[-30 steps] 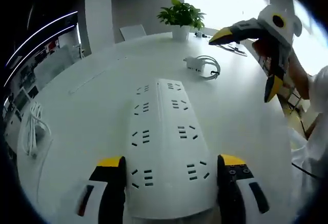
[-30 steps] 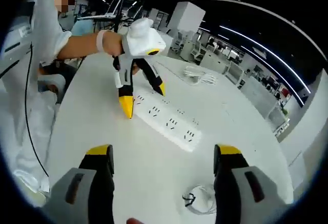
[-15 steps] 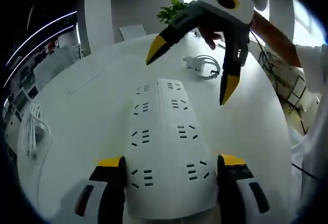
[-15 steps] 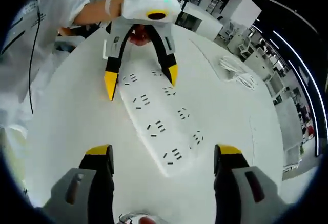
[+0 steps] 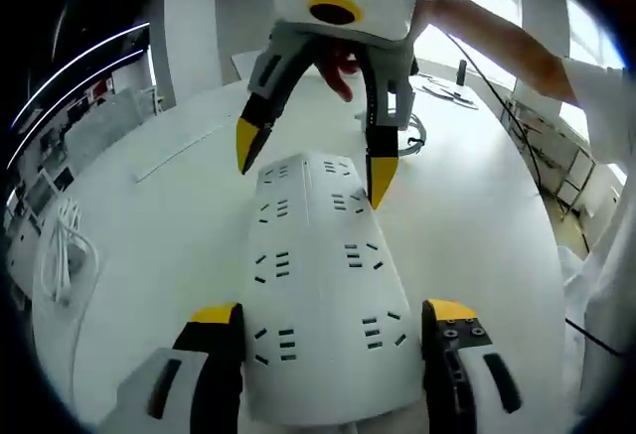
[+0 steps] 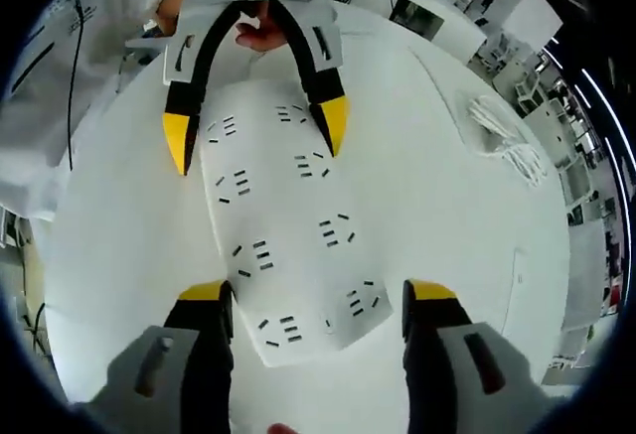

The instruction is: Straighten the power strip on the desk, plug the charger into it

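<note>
The power strip (image 5: 323,285) lies flat on the white desk (image 5: 149,206), running up the middle of both views. The left tongs (image 5: 330,320) stand wide, straddling its near end; the right tongs (image 6: 311,300) stand wide astride the opposite end. A coiled cable (image 6: 507,141) lies at right of the right gripper view.

White power strip (image 5: 323,285) flat on desk (image 5: 149,216)
</note>
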A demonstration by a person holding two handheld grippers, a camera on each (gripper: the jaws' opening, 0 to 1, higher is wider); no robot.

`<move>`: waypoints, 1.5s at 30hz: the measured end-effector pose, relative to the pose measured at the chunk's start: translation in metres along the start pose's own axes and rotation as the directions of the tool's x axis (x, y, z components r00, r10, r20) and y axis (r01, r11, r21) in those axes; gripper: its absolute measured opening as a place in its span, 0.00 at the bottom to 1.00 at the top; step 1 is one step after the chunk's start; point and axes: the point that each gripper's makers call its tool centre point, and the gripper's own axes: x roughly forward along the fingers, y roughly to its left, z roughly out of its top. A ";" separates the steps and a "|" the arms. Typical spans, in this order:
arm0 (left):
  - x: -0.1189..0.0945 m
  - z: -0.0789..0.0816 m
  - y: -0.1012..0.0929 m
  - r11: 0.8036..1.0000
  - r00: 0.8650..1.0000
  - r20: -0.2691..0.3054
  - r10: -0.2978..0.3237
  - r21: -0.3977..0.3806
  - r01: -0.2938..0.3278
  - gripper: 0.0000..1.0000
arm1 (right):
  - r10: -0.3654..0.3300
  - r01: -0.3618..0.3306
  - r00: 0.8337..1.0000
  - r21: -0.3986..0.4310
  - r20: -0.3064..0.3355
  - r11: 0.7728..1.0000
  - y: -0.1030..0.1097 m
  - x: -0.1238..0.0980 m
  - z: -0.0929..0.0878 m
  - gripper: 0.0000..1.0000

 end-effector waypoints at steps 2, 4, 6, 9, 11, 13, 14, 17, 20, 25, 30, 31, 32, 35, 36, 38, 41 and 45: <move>0.001 0.001 0.001 1.000 1.000 0.001 0.000 0.001 0.000 0.74 | 0.021 -0.021 1.000 -0.011 -0.021 1.000 0.002 0.003 -0.002 0.69; 0.001 0.002 0.002 1.000 1.000 0.003 -0.001 0.001 0.001 0.74 | 0.031 -0.031 0.999 -0.022 -0.035 0.999 0.003 0.005 -0.002 0.69; 0.002 0.003 0.003 1.000 1.000 0.005 -0.001 0.001 0.001 0.74 | 0.044 -0.045 0.998 -0.029 -0.040 0.999 0.004 0.005 -0.002 0.69; 0.002 0.004 0.004 1.000 1.000 0.006 -0.001 0.002 0.001 0.74 | 0.077 -0.077 0.996 -0.001 -0.042 0.997 0.005 0.006 -0.005 0.67; 0.003 0.005 0.005 1.000 1.000 0.006 -0.002 0.004 0.002 0.74 | 0.079 -0.079 0.996 0.005 -0.036 0.997 0.004 0.006 -0.006 0.67; 0.003 0.005 0.005 1.000 1.000 0.007 -0.004 0.004 0.004 0.74 | 0.081 -0.081 0.996 0.007 -0.028 0.997 0.004 0.006 -0.006 0.67; 0.003 0.006 0.006 1.000 1.000 0.006 -0.004 0.005 0.004 0.74 | 0.081 -0.081 0.996 0.008 -0.026 0.997 0.004 0.006 -0.005 0.67; 0.003 0.006 0.006 1.000 1.000 0.006 -0.005 0.006 0.005 0.74 | 0.082 -0.082 0.996 0.004 -0.029 0.997 0.005 0.006 -0.005 0.67; 0.003 0.006 0.006 1.000 1.000 0.004 -0.018 0.016 0.018 0.74 | 0.076 -0.076 0.996 0.008 -0.044 0.997 0.008 0.006 -0.005 0.66; 0.001 0.004 0.003 0.998 0.999 -0.002 -0.043 0.043 0.043 0.74 | 0.065 -0.062 0.996 0.048 -0.053 0.997 0.015 0.004 -0.006 0.66; -0.002 -0.001 -0.005 0.994 0.997 0.002 -0.080 0.081 0.079 0.74 | 0.044 -0.039 0.998 0.106 -0.041 0.994 0.023 0.002 -0.004 0.66; -0.003 -0.002 -0.006 0.992 0.996 0.000 -0.088 0.089 0.087 0.74 | 0.040 -0.035 0.998 0.115 -0.042 0.993 0.025 0.002 -0.004 0.66; -0.003 -0.002 -0.007 0.991 0.996 -0.002 -0.093 0.095 0.092 0.74 | 0.037 -0.031 0.998 0.128 -0.043 0.991 0.027 0.001 -0.004 0.66; -0.005 -0.005 -0.009 0.987 0.994 -0.013 -0.108 0.116 0.108 0.74 | 0.025 -0.018 0.999 0.160 -0.040 0.987 0.033 0.000 -0.003 0.66; -0.005 -0.005 -0.010 0.986 0.993 -0.017 -0.113 0.123 0.114 0.74 | 0.020 -0.014 0.999 0.166 -0.035 0.986 0.035 0.000 -0.003 0.66; -0.005 -0.006 -0.011 0.983 0.992 -0.024 -0.126 0.134 0.128 0.74 | 0.009 -0.004 1.000 0.186 -0.026 0.983 0.038 -0.001 -0.003 0.66; -0.006 -0.008 -0.013 0.974 0.988 -0.045 -0.151 0.167 0.156 0.74 | -0.007 0.014 0.999 0.224 -0.034 0.975 0.045 -0.002 -0.001 0.65; -0.006 -0.009 -0.016 0.962 0.982 -0.062 -0.178 0.199 0.187 0.74 | -0.021 0.035 0.998 0.275 -0.054 0.961 0.053 -0.003 -0.001 0.65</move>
